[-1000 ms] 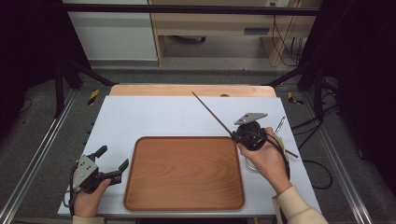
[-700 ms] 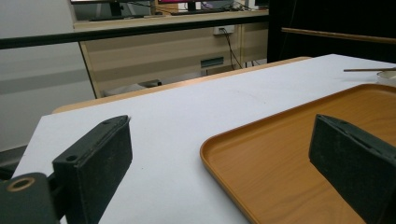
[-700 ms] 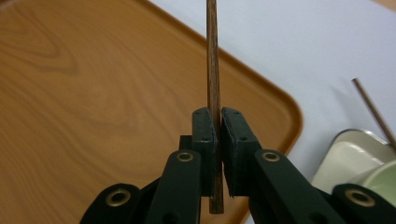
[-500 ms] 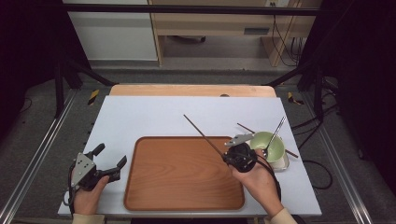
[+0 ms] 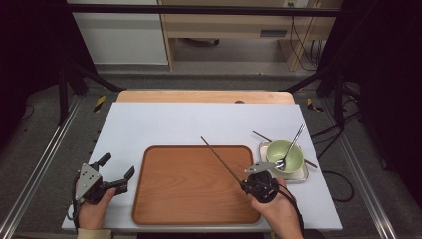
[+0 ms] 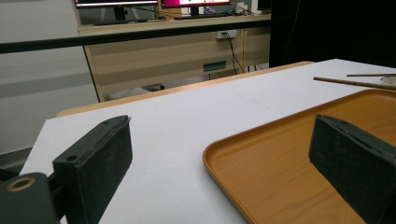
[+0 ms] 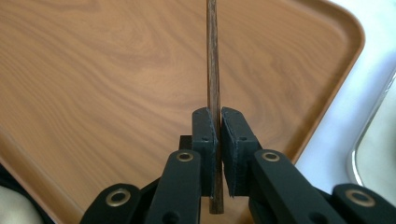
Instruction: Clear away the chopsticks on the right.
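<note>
My right gripper [image 5: 247, 183] is shut on a dark wooden chopstick [image 5: 221, 160] above the right part of the brown wooden tray [image 5: 189, 199]. The stick slants away to the far left over the tray. In the right gripper view the chopstick [image 7: 213, 56] stands pinched between the two pads of the right gripper [image 7: 218, 122], with the tray [image 7: 107, 70] below. My left gripper [image 5: 118, 165] rests open at the tray's left side, holding nothing. In the left gripper view the left gripper [image 6: 219, 158] has its jaws wide apart over the corner of the tray [image 6: 299, 140].
A green bowl [image 5: 291, 159] with a metal spoon [image 5: 292, 143] leaning in it sits on a small metal dish [image 5: 298, 177] right of the tray. A second chopstick [image 5: 261, 135] lies behind the bowl. The white tabletop [image 5: 199, 122] stretches beyond the tray.
The right gripper has carried the chopstick from beside the bowl toward the left and nearer, over the tray's right part. The bowl is now uncovered. The left gripper has stayed put.
</note>
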`<state>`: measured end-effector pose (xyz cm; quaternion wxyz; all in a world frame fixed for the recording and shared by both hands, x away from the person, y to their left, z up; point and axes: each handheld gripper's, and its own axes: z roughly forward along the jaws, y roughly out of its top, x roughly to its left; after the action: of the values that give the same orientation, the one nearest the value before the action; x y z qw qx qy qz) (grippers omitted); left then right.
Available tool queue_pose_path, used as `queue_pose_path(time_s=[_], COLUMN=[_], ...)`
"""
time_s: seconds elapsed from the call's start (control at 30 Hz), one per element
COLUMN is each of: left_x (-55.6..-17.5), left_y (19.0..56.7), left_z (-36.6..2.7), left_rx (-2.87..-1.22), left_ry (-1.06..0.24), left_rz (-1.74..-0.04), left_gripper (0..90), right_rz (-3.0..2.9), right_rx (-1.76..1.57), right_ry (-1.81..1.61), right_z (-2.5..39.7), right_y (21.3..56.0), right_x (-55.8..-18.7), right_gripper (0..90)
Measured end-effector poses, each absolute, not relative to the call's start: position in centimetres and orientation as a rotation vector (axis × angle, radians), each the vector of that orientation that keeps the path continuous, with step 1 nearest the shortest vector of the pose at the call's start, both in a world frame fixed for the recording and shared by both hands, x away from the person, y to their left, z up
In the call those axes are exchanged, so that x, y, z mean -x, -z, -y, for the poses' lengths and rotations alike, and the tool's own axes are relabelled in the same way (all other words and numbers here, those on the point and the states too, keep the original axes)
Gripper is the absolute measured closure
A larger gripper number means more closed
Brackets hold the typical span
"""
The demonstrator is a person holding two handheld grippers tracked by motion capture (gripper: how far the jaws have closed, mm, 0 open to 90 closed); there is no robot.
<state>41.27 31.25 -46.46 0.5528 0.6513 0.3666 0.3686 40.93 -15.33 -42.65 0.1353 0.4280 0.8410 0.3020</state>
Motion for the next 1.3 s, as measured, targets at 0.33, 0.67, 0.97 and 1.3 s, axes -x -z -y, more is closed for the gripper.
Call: queue_pose_path(time_s=[0.33,0.67,0.97,1.3], left_x=[-41.2,-41.2,-41.3,-41.2], left_y=[46.4,46.4,46.4,46.4], left_z=[-31.2,-31.3,-31.3,-31.2], left_rx=[-1.537,-1.531,-1.533,-1.537], left_ry=[-0.874,-0.874,-0.872,-0.870], left_rz=[-0.864,-0.867,-0.864,-0.862], left_gripper=[5.8,5.8,5.8,6.1], right_rz=[-2.437,-2.436,-2.447,-2.460], right_rx=[-1.293,-1.336,-1.369,-1.383], right_ry=[-0.883,-0.856,-0.799,-0.762], right_z=[15.3,15.8,15.8,15.9], right_y=[43.0,43.4,44.6,44.8], right_x=[-40.0,-39.2,-38.9,-38.9], right_gripper=[84.7,84.7,84.7,84.6])
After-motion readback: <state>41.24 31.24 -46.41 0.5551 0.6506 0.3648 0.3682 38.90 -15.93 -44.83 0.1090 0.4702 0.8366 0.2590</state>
